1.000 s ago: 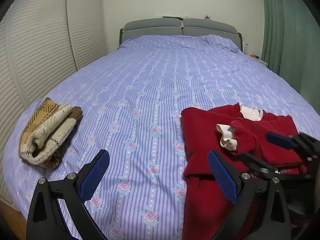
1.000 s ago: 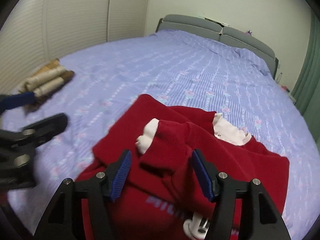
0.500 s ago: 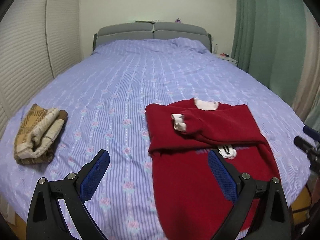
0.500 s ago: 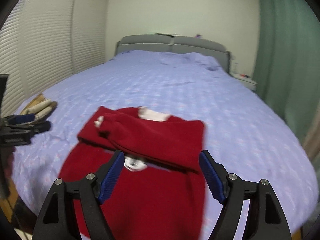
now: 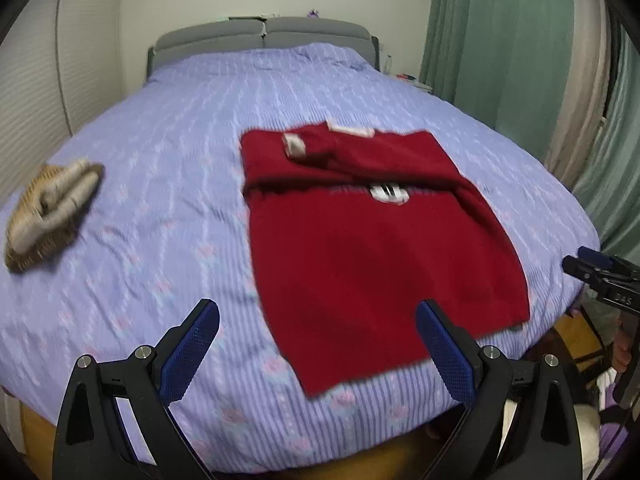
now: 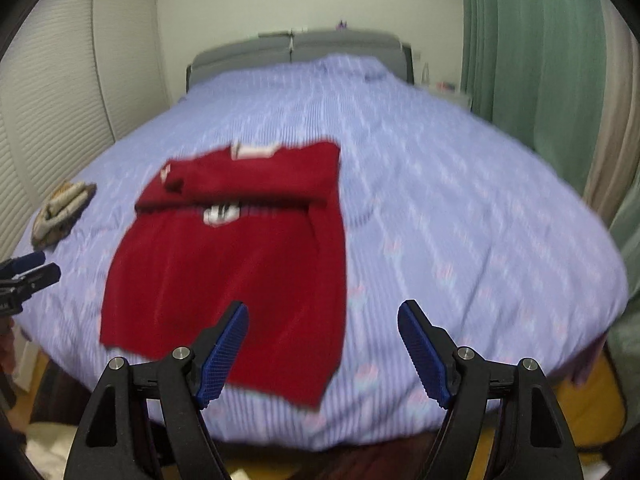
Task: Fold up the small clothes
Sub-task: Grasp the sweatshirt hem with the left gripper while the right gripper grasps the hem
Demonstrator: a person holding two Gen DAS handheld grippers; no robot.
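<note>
Red sweater point(image 5: 360, 248) is laid flat on the striped bedspread point(image 5: 168, 184) | collar toward the grey headboard point(image 5: 260, 36), hem at the near edge, long axis head-to-foot | sleeves folded across chest | left gripper point(image 5: 318, 350) and right gripper point(image 6: 322, 354) are held empty, jaws apart.

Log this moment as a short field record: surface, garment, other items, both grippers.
surface: bed with lilac striped floral cover
garment: red knit sweater, lying on the cover, sleeves folded across the chest, lower half still flat
other item: folded tan and cream knit, apart, left of the sweater
left gripper: open, empty
right gripper: open, empty, over the sweater's near edge
</note>
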